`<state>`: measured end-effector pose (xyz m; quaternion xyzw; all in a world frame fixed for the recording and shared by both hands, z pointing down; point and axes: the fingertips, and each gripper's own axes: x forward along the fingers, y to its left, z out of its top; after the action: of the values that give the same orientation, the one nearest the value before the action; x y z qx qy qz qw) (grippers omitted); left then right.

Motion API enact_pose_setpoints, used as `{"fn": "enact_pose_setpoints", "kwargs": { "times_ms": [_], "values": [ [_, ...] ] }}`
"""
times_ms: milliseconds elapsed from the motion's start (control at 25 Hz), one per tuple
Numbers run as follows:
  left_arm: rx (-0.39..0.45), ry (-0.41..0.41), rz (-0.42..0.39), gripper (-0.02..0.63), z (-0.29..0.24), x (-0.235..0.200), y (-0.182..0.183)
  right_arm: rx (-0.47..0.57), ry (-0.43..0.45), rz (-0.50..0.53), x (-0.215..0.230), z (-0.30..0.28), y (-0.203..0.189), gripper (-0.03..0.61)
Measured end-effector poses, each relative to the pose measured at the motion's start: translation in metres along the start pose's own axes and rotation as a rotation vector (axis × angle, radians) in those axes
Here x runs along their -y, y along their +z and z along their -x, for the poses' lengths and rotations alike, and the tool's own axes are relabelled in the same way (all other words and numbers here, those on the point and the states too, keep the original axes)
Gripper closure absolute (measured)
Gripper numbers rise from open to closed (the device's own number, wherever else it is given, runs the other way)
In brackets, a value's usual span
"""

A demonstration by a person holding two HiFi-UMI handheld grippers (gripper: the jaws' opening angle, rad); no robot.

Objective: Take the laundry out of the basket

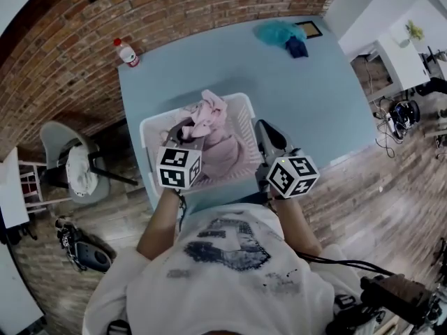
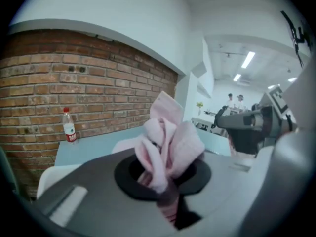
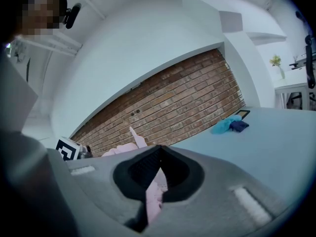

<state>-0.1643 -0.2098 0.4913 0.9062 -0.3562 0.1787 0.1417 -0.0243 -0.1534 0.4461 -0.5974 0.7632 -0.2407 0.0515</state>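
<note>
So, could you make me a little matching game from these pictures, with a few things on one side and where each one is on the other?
Things:
1. pink garment
2. bottle
3. teal cloth
4. laundry basket

Places:
a. far left corner of the table, by the brick wall
b. at the table's near edge
c. pinched in the left gripper
d. far right part of the table, beside a dark blue cloth

Pairs: 1-c, 2-a, 3-d, 4-b.
</note>
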Motion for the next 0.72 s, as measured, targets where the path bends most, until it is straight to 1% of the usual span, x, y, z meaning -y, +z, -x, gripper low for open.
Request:
{"fn": "enact_pose_setpoints", "kwargs": {
  "times_ms": [240, 480, 720],
  "values": [
    [0.114, 0.018, -0.034, 0.574, 0.033, -0.008, 0.036, 0.047, 0.000, 0.037, -0.025, 0.008, 0.011, 0.581],
    [0.210, 0.027, -0.094, 0.575, 0.060, -0.006, 0.081, 0.084, 0.038, 0.083, -0.046, 0.008, 0.031, 0.581],
    [0.291, 0.044, -0.144, 0.575, 0.079, 0.008, 0.130, 0.127, 0.089, 0.126, -0.055, 0.011, 0.065, 0.581]
  ]
}}
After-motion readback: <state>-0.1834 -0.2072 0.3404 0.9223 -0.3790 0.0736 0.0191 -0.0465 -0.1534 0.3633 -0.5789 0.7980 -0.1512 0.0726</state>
